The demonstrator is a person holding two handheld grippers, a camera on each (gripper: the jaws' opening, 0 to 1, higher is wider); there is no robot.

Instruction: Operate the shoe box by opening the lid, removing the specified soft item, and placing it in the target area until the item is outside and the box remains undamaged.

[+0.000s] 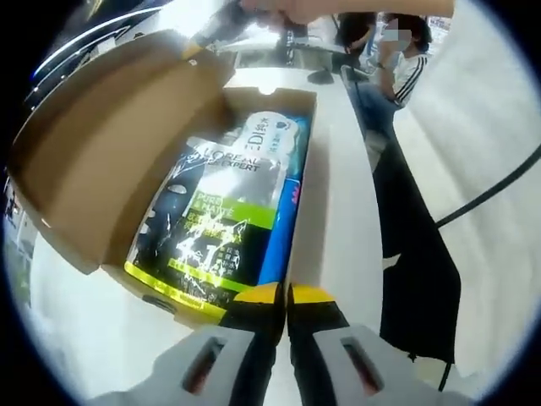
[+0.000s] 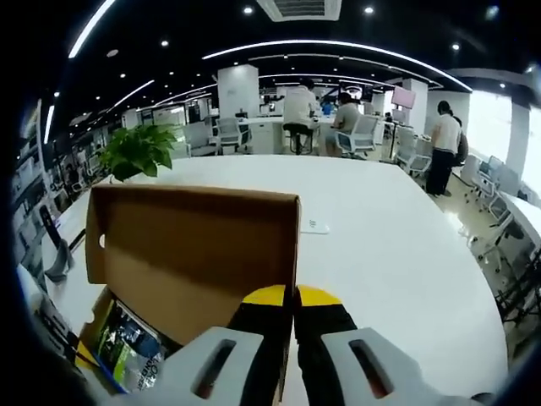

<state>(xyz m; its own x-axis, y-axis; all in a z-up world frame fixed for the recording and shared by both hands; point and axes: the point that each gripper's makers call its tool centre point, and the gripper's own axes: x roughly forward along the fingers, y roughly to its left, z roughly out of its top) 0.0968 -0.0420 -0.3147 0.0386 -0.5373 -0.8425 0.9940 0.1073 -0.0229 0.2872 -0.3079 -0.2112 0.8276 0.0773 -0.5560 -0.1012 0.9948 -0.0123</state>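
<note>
Shoe box lid up; left gripper jaws clenched empty at rim; right gripper jaws pinching lid; glossy pouch looks light, floppy, slippery; best pinched at edge seam.

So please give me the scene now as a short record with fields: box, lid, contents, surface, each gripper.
box: cardboard shoe box on white table
lid: open, flap raised; its back shows in the right gripper view
contents: dark L'Oreal pouch on top, blue packet beside it, both inside
left gripper: fingers shut, at the box's near edge
right gripper: fingers shut, at the lid
</note>
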